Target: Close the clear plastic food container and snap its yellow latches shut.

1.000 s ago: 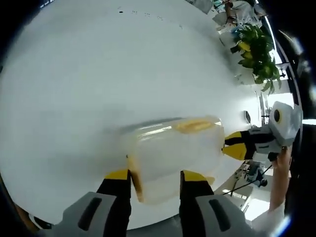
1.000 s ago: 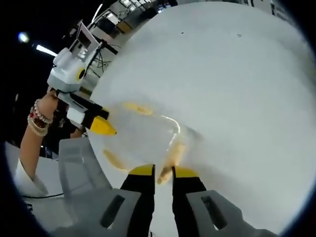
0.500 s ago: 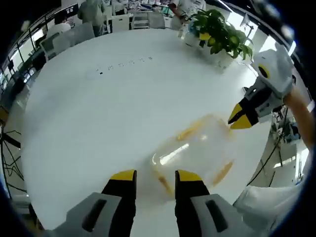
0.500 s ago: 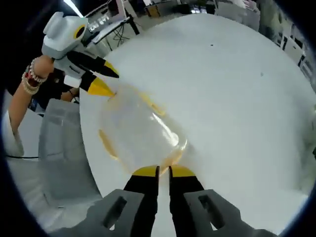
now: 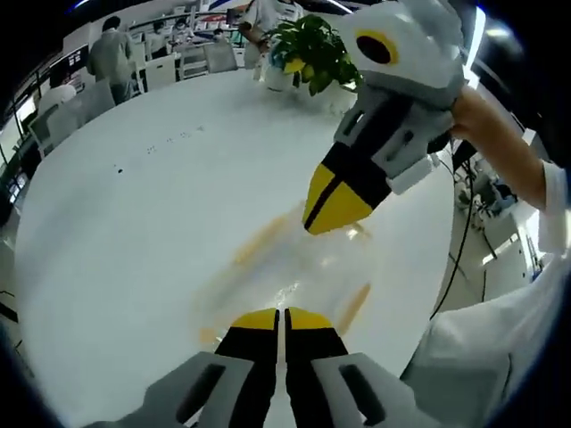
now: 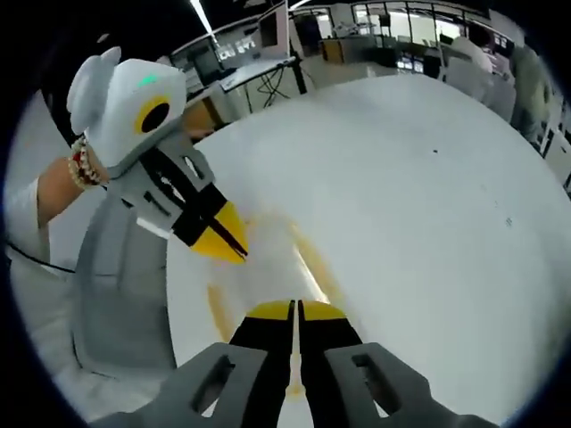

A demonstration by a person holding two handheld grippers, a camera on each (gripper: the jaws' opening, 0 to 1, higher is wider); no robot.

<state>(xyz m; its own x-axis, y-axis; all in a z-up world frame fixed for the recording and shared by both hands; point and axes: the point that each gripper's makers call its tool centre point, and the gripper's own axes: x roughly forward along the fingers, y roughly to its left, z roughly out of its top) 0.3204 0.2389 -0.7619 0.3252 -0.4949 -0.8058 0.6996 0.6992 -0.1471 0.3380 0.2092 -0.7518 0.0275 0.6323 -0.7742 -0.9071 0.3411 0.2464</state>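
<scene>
Both claws read as pinched together: my left gripper [image 5: 282, 314] and right gripper [image 6: 295, 307] each show yellow tips meeting, at the container's near edge (whether either nips a latch, I cannot tell). Low centre of the left gripper view lies the container [image 5: 294, 272], blurred, with a yellow latch [image 5: 259, 242] on its upper left side. It sits on the white table [image 5: 134, 214]; a plant [image 5: 312, 49] stands at top.

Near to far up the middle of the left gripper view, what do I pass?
Left gripper, closed → clear plastic food container with yellow latches → right gripper → white round table → green potted plant.
</scene>
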